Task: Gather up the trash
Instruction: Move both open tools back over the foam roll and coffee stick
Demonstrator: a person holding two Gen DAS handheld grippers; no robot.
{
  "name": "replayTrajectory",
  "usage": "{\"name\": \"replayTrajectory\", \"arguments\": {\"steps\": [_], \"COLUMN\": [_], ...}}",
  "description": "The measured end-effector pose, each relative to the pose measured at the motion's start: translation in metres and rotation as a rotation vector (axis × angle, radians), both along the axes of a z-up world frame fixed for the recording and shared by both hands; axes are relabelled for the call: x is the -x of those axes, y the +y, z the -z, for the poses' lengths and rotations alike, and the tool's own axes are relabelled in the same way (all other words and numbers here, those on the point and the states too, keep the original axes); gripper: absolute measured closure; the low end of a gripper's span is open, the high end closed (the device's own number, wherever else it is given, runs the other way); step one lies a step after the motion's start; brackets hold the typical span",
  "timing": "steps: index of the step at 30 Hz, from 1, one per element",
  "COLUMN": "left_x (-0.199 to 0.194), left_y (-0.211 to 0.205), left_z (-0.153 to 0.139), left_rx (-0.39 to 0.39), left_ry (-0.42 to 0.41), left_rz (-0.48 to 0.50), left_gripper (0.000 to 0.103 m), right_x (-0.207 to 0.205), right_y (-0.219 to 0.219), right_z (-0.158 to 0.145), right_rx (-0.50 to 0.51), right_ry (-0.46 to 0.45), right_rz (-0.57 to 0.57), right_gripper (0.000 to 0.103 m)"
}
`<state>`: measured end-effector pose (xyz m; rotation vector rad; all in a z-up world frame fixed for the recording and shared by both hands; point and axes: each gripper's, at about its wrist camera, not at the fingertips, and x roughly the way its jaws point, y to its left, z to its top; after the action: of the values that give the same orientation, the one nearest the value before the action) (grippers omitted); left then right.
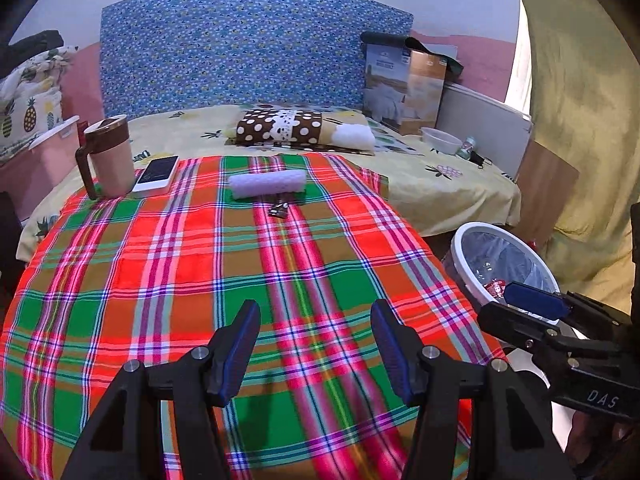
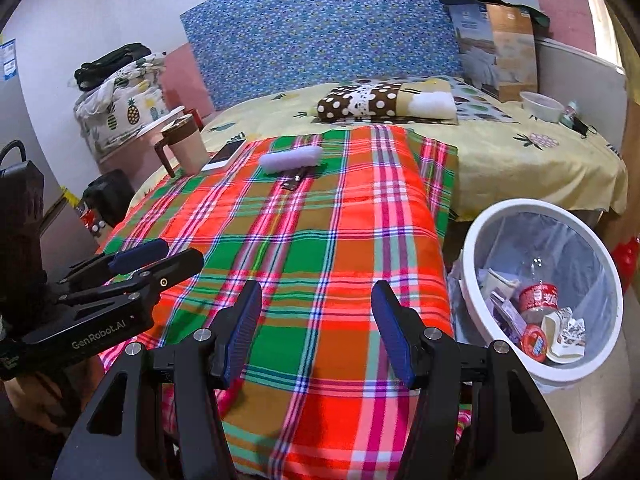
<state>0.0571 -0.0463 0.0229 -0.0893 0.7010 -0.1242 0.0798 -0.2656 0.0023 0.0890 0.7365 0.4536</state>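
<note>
The trash bin (image 2: 472,240), holding several wrappers, stands right of the right gripper (image 2: 316,328). Both grippers' fingers gape wide, empty; the left gripper (image 1: 316,344) too. Ahead on the plaid cloth (image 1: 160,264): one small dark scrap (image 1: 279,210), one white roll (image 1: 267,184), one phone (image 1: 157,173), one mug (image 1: 110,156). Risk: grabbing non-trash, or snagging cloth.

We get both wrist views low and close over the plaid cloth (image 1: 280,280), tilted down, facing the headboard (image 2: 328,32); both share cloth, bed and bin (image 2: 544,288).
</note>
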Motion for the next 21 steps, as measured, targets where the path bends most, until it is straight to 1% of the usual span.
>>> {"name": "replayTrajectory", "arguments": {"steps": [14,21], "left_x": [-0.006,-0.02], "left_y": [0.023,0.035], "left_z": [-0.001,0.002], "left_rx": [0.013,0.019], "left_ry": [0.004,0.016], "left_rz": [-0.019,-0.03], "left_gripper": [0.046,0.046], "right_x": [-0.011,-0.017], "right_y": [0.029,0.038], "right_z": [-0.004,-0.007], "right_rx": [0.036,0.045], "right_ry": [-0.019,-0.03], "right_rz": [-0.044,-0.059], "right_gripper": [0.044,0.044]}}
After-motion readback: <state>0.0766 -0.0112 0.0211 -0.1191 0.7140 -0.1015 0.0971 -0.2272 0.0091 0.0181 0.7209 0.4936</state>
